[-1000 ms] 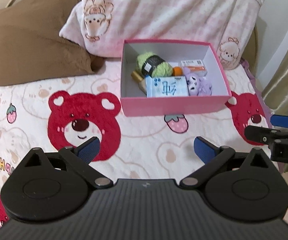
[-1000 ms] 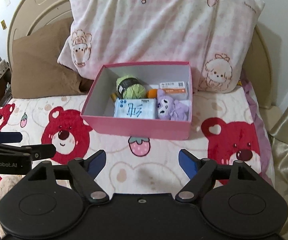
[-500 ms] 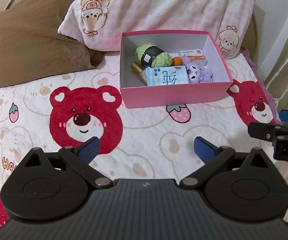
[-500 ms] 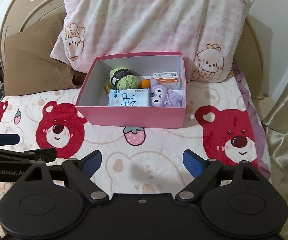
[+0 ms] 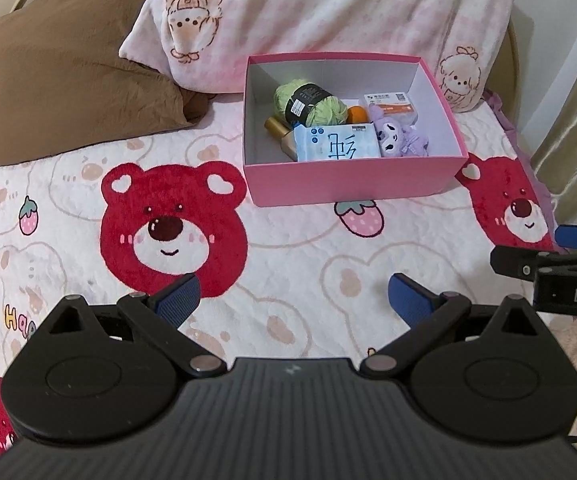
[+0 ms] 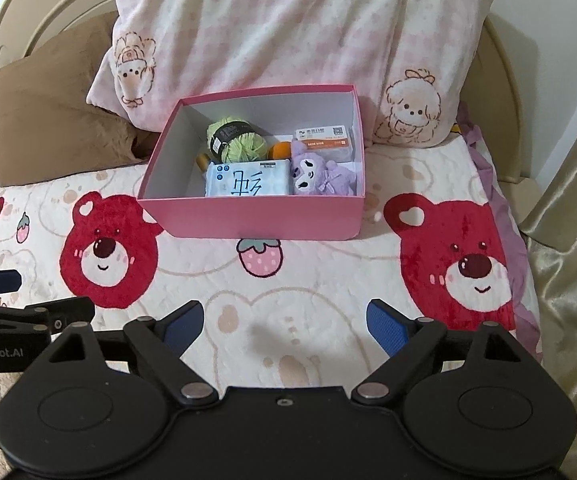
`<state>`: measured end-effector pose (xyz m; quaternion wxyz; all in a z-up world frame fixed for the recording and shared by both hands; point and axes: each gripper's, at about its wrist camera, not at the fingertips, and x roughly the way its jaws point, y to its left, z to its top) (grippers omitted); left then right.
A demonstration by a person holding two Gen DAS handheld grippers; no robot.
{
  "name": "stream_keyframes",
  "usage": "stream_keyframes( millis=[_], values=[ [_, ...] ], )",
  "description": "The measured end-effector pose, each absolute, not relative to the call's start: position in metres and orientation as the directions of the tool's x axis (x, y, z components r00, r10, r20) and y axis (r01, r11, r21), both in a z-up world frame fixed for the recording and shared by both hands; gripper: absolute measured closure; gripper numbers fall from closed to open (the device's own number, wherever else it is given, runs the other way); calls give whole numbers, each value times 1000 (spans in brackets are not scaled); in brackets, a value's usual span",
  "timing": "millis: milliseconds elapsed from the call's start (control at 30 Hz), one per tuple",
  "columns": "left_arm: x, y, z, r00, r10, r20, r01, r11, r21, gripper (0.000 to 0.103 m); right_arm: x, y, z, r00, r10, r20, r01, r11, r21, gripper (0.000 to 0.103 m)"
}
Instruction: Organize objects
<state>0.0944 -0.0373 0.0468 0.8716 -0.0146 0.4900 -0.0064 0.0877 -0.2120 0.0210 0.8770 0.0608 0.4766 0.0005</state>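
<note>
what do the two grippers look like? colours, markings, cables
The left gripper and right gripper match: matte black bodies, two round housings, angled black finger links with silver pivot pins, and blue textured pads. White lettering on the sides: "DAS" on the right gripper, "enRobot.AI" on the left. A thin black cable shows at the left-wrist frame's lower right.

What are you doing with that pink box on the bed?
Someone is tidying things into the pink box on the bed. Inside it are green yarn, a tissue pack, a purple plush toy, a small card box, a little orange thing and a gold bottle. The left gripper and right gripper are both open, holding nothing, above the bear blanket in front of the box.
</note>
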Motion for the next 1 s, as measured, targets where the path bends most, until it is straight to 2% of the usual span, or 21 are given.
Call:
stream_keyframes(
  millis=[1000],
  values=[
    [89, -39, 39, 494, -31, -869, -1, 999, -36, 1, 86, -209, 19, 539, 24, -842, 41, 998, 54, 12]
  ],
)
